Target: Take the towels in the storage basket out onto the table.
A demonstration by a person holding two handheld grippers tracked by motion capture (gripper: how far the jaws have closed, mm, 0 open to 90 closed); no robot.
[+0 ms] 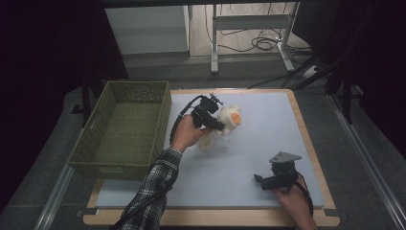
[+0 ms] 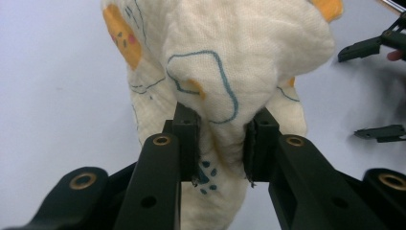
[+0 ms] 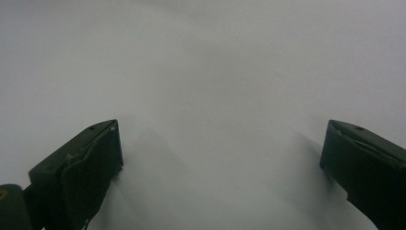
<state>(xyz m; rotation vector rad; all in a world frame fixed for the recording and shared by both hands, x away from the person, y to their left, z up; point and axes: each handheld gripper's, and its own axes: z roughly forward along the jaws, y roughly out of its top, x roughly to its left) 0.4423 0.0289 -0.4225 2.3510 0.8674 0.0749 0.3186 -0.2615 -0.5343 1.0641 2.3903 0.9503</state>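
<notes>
Left tongs (image 2: 221, 143) clamped on a bunched fold of the cream printed cloth (image 2: 225, 62), hanging just above the worktop (image 1: 258, 143). Light, limp, crease-prone; best gripped at gathered folds. Right tongs (image 3: 220, 163) apart, empty, well clear.

Dim room, lit table, soft close-up blur

The crumpled cream muslin cloth (image 2: 239, 62) bore orange patches, teal outlines and small dark-teal dots. The woven rectangular basket (image 1: 98, 143) was olive green. The table mat (image 1: 268, 124) was pale grey-blue, edged with light wood.
</notes>
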